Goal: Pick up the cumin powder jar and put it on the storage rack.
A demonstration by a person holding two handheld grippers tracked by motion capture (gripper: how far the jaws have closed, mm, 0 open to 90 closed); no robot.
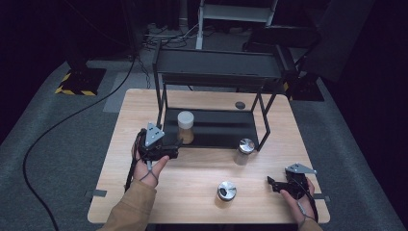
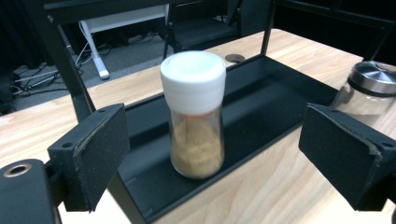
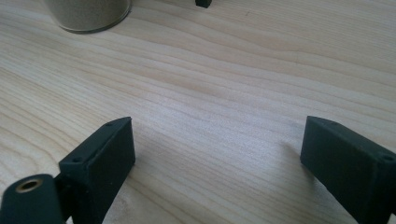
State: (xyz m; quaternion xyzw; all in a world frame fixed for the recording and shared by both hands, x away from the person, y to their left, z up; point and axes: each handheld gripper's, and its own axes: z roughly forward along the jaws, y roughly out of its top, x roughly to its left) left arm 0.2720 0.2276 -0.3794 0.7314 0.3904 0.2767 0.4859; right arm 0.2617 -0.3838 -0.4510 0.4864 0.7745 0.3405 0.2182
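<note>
White-capped jar (image 2: 196,114) stands on the rack's black tray (image 2: 275,93), between my left claw's (image 2: 217,158) spread jaws — ungrasped. My right claw (image 3: 219,163) gapes over bare table (image 3: 224,88); two steel-lidded jars (image 1: 245,151) wait outside

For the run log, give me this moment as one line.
left gripper: open, facing white-capped jar on rack tray | right gripper: open over table

Your table (image 1: 202,168) was pale matt wood with visible grain, your rack's tray (image 2: 275,93) smooth black metal, the clear jar (image 2: 196,116) had a matt white plastic cap, the jars at right (image 1: 244,151) wore glossy metal lids, jaw pads looked rough black.
</note>
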